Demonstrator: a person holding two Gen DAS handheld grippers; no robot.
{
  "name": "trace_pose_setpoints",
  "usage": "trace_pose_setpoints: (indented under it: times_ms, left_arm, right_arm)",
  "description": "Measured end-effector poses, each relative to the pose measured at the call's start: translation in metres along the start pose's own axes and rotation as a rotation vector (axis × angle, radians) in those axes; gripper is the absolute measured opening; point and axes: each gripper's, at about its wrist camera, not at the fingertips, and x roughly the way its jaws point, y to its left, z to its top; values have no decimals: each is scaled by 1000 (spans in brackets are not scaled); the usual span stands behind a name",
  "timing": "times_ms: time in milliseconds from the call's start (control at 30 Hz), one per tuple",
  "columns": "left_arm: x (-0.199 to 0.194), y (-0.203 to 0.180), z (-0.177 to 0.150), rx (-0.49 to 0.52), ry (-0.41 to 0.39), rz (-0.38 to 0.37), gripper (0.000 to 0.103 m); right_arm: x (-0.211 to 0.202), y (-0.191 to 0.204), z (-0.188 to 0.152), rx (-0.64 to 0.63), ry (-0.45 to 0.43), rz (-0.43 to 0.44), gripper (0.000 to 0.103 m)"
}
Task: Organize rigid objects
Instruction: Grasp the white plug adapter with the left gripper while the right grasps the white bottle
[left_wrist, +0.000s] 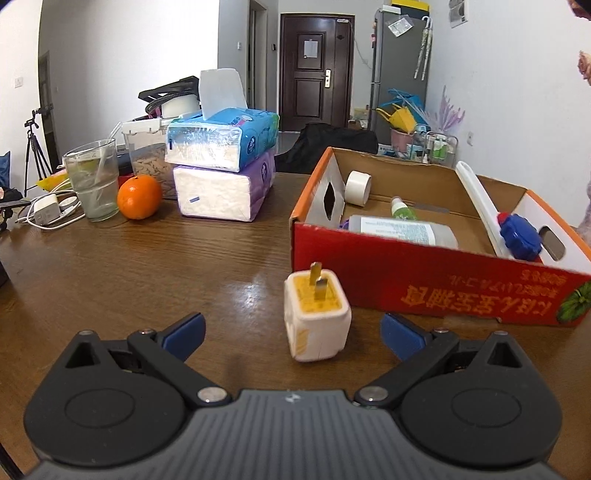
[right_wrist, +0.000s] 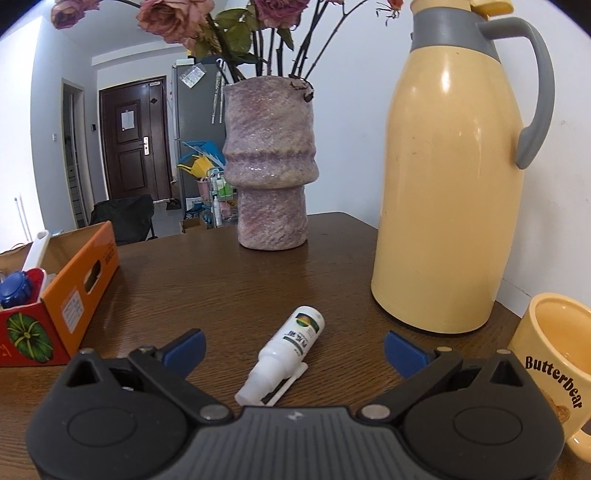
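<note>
A white plug adapter (left_wrist: 317, 317) with brass prongs up stands on the wooden table, between the spread blue fingertips of my open left gripper (left_wrist: 293, 334), untouched. Behind it sits a red and orange cardboard box (left_wrist: 424, 286) holding a tape roll (left_wrist: 357, 187), a grey bottle (left_wrist: 402, 230), a small green bottle (left_wrist: 402, 210) and a blue-capped item (left_wrist: 520, 238). In the right wrist view a small white spray bottle (right_wrist: 284, 354) lies on the table between the fingers of my open right gripper (right_wrist: 294, 349). The box (right_wrist: 79, 291) stands at the left.
Two stacked tissue packs (left_wrist: 225, 173), an orange (left_wrist: 139, 197), a glass (left_wrist: 94, 184) and a charger with cable (left_wrist: 46, 212) stand at the back left. A purple vase (right_wrist: 271, 166), a yellow thermos jug (right_wrist: 452, 177) and a yellow mug (right_wrist: 554, 373) crowd the right side.
</note>
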Motion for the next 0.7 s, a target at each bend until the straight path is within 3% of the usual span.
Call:
trace_pose_setpoints:
  times_ms: [100,167,233,267,300,333,500,600,667,700]
  left_arm:
    - [9,-5,5,-12,5,-1,102]
    - [12,-8,8,-12,4,4,93]
    - [17,-9,10,-18,9,-5,67]
    - [19,-9,11,-22,17,-16,58]
    - [22,-9,12,-25,29,-21,41]
    - [25,-10,12,-24,40,-13,33]
    - [28,-9,11,-20,48,16,32]
    - [28,-7,11,-27,48,17,32]
    - [28,-7,11,-26,48,17,32]
    - [28,-7,11,-25,48,17,32]
  right_arm:
    - [5,-3,1,12,6,-11,103]
    - [10,-5,2,19,16,-13,103]
    - [16,-4,4,19,28,-12,103]
    - [19,-3,4,18,32,-14,103]
    - [21,-2,5,17,37,-15,103]
    - [24,-1,5,14,44,-18,102]
    - [42,3,6,18,101,-41,92]
    - [49,4,5,23,137,-33,69]
    - [52,4,3,27,158,-17,44]
    - [51,4,3,22,153,-20,38]
